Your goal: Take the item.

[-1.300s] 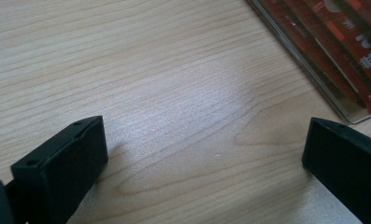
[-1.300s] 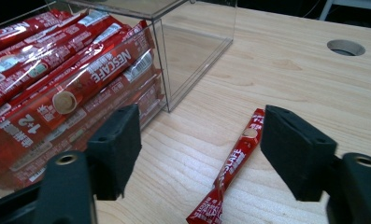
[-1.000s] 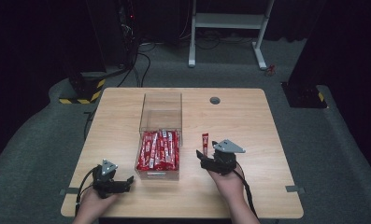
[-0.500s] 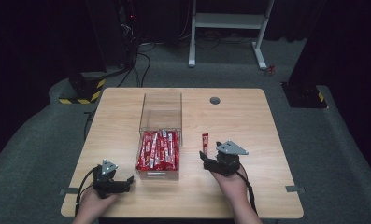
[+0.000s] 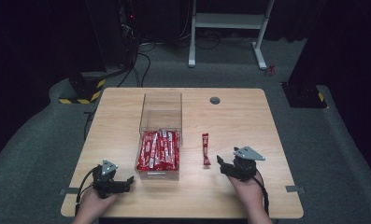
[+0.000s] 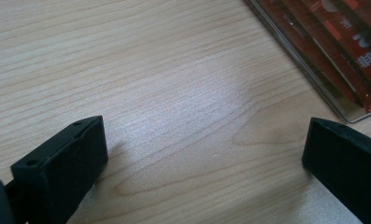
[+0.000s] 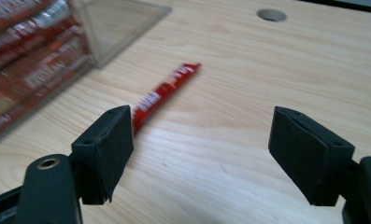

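Table (image 5: 127,107), light wood, rounded corners, cable hole (image 5: 215,100) near the far edge. Clear box (image 5: 160,108), long and open-topped, set lengthwise at mid-table slightly toward the left edge; its near half is packed with red sachets (image 5: 159,149) laid side by side, its far half bare, which suggests stock is filled or drawn from the near end, within easy reach of both hands. One loose sachet (image 5: 205,149) lies flat on the table just to the right of the box, apart from its wall, long axis running near-to-far; in the right gripper view the same sachet (image 7: 164,92) slants away from the tip of the left-hand jaw, touching neither jaw. Right gripper (image 5: 226,164), held in a hand by the near edge, right of centre, points toward the sachet's near end; jaws stand wide apart with only bare wood between them, gripping nothing. By its aim and spread it appears placed to take up, or to have just let go of, this single sachet; which cannot be told. Left gripper (image 5: 122,183), held low at the near-left corner, points toward the box's near corner (image 6: 356,116); jaws likewise wide, nothing between them, apparently parked clear of the work.
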`<state>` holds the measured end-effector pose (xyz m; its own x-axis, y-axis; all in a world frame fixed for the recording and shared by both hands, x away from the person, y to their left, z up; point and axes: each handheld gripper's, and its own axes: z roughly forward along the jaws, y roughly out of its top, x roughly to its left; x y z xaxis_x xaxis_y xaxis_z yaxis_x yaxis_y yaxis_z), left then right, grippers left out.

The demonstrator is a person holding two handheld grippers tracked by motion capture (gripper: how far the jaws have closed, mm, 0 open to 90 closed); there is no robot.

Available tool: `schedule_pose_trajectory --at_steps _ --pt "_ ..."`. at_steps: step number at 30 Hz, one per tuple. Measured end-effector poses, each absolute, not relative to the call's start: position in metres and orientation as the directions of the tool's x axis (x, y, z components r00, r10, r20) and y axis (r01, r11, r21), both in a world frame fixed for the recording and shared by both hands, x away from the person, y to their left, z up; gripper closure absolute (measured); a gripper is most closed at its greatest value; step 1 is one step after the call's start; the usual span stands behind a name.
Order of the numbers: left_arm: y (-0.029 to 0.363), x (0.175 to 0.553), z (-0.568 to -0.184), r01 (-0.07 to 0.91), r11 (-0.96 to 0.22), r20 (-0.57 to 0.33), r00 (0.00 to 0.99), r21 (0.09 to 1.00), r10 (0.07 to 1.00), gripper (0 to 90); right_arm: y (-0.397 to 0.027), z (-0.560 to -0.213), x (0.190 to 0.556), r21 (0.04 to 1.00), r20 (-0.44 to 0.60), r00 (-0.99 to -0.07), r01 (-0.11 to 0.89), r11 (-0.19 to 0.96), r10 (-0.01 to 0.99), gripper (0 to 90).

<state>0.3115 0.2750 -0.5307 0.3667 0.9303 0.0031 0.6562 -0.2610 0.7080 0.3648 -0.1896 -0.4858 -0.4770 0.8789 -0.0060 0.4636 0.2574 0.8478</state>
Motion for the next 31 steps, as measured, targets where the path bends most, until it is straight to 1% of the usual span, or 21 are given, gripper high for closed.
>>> schedule_pose_trajectory --at_steps 9,12,16,18,20,22,31 --pt "0.275 0.312 -0.531 0.656 -0.262 0.003 0.368 0.708 0.93 0.5 -0.222 -0.502 0.359 0.819 -0.024 -0.406 0.517 0.251 0.914 22.0" --pt "0.275 0.312 -0.531 0.656 -0.262 0.003 0.368 0.708 0.93 0.5 -0.23 -0.507 0.358 0.798 -0.042 -0.391 0.541 0.266 0.919 22.0" --pt "0.275 0.312 -0.531 0.656 -0.262 0.003 0.369 0.708 0.929 0.5 -0.236 -0.515 0.358 0.747 -0.066 -0.367 0.598 0.29 0.928 20.6" --pt "0.275 0.311 -0.531 0.655 -0.262 0.003 0.369 0.708 0.929 0.5 -0.239 -0.519 0.359 0.73 -0.062 -0.359 0.62 0.287 0.931 19.9" --pt "0.275 0.311 -0.531 0.657 -0.264 0.003 0.371 0.706 0.929 0.5 -0.241 -0.524 0.361 0.719 -0.056 -0.36 0.632 0.288 0.931 16.5" --pt "0.275 0.312 -0.531 0.655 -0.265 0.004 0.372 0.708 0.928 0.5 -0.244 -0.524 0.364 0.709 -0.02 -0.354 0.655 0.263 0.935 14.4" --pt "0.274 0.312 -0.531 0.654 -0.261 0.002 0.369 0.71 0.93 0.5 -0.243 -0.524 0.367 0.706 -0.017 -0.353 0.658 0.261 0.936 13.0"
